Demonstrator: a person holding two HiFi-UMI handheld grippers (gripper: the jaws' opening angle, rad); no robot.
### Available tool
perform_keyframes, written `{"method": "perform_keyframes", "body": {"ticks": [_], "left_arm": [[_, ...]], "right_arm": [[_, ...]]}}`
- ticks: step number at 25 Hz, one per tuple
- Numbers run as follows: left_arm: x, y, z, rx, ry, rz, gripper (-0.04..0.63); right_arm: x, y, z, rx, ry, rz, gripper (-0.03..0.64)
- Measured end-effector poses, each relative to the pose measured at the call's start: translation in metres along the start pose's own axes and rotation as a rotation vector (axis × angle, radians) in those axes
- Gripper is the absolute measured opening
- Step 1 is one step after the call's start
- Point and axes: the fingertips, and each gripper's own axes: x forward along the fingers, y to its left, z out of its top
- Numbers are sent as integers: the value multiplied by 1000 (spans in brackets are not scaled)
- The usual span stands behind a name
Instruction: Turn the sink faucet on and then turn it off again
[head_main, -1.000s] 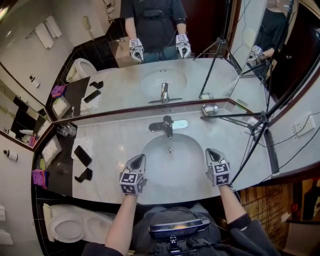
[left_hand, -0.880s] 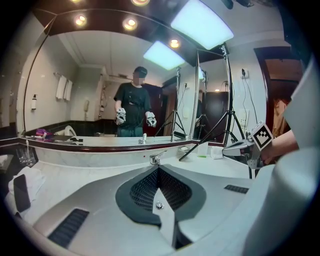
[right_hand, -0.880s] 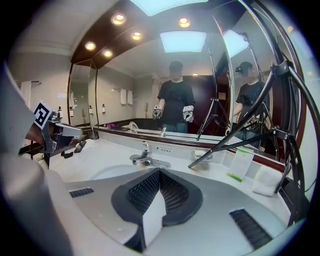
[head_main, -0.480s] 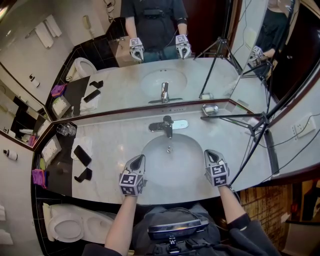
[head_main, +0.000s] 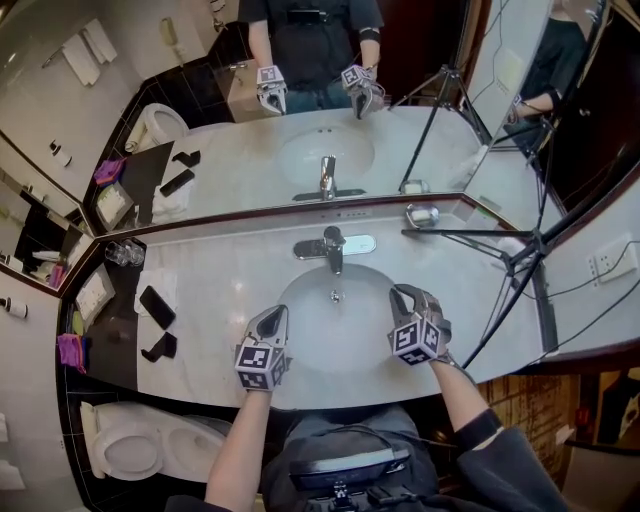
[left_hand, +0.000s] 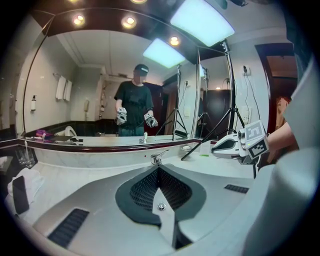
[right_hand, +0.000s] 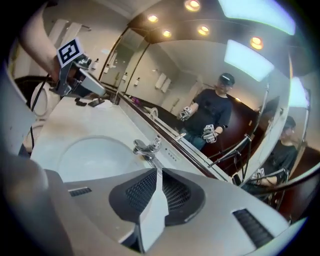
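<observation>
At the sink's (head_main: 305, 300) near rim, both grippers hover over the basin, pointing toward the faucet (head_main: 333, 245). The faucet stands at the basin's back edge, well apart from both and roughly centred btwn them. No water shows, so the turn-on step is judged not yet begun.

L gripper (head_main: 279, 314): jaws pressed together, nothing btwn them. It is held low and level-ish, prob. parked as the idle hand.

R gripper (head_main: 402, 294): canted on its side, marker cube facing inward. Its jaws have just been opening and are now parted by a thin slit w/ nothing btwn them. Judged reason: the cant and the cracked jaws ready the tips to catch or nudge the lever. The R gripper view frames the faucet directly above the jaw tips, i.e. it is already lined up.

A phone (head_main: 158, 306) lies on the counter (head_main: 230, 270) far L, out of the path. A tripod (head_main: 530, 242) leg crosses the counter just R of the R gripper and could snag that arm.
</observation>
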Motion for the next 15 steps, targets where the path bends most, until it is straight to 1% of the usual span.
{"method": "perform_keyframes", "body": {"ticks": [1,2,4,5,6,7,12,15], "left_arm": [[2,0,0,-1,0,0,-12],[4,0,0,-2,0,1,-12],[9,0,-1,-7,1,2,-12],[12,1,-1,-9,2,3,-12],[15,1,-2,-11,2,4,-12],[18,2,-3,-13,2,6,-12],[32,5,-8,-11,12,15,-12],[36,6,-11,-10,19,21,-12]], "right_arm": [[7,0,6,-60,-1,4,60],[14,0,12,-116,-4,8,81],[29,0,23,-217,-13,18,84],[38,0,28,-263,-16,25,96],[47,-1,32,-306,-18,35,122],[56,-1,37,-345,-18,47,135],[101,-5,52,-508,-10,93,219],[124,-5,56,-583,-7,111,239]]}}
